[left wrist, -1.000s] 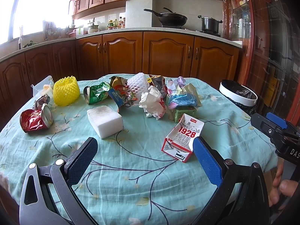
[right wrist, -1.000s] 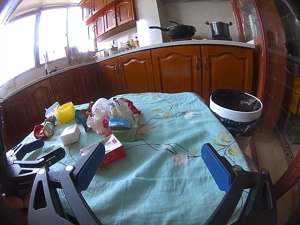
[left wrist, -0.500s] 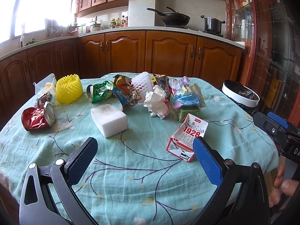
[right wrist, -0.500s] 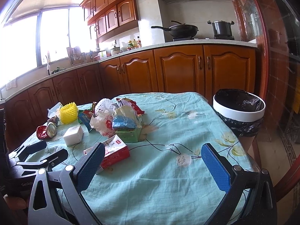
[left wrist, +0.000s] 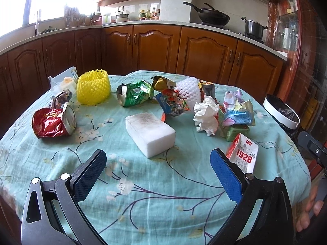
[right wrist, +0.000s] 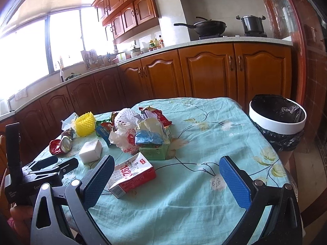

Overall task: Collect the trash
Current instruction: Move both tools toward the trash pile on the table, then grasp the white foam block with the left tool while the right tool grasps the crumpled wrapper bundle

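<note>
Trash lies on a table with a teal floral cloth point(left wrist: 155, 194): a white foam block point(left wrist: 150, 135), a crushed red can point(left wrist: 53, 122), a crushed green can point(left wrist: 134, 94), a yellow foam net point(left wrist: 93, 88), crumpled white paper point(left wrist: 206, 115), snack wrappers point(left wrist: 173, 102) and a red-white "1928" carton point(left wrist: 244, 156). My left gripper point(left wrist: 158, 170) is open and empty, just short of the foam block. My right gripper point(right wrist: 166, 176) is open and empty, its left finger beside the carton point(right wrist: 132, 176). A white bin with a black liner point(right wrist: 277, 118) stands off the table's right edge.
Wooden kitchen cabinets point(left wrist: 155, 49) run behind the table, with a wok point(left wrist: 212, 17) and a pot point(left wrist: 253, 27) on the stove. A green box point(right wrist: 156, 151) sits under wrappers in the pile. The left gripper's body point(right wrist: 40, 173) shows at the right wrist view's left.
My left gripper has turned left and moved closer, so the foam block now sits centred between its fingers. My right gripper has moved slightly forward toward the carton.
</note>
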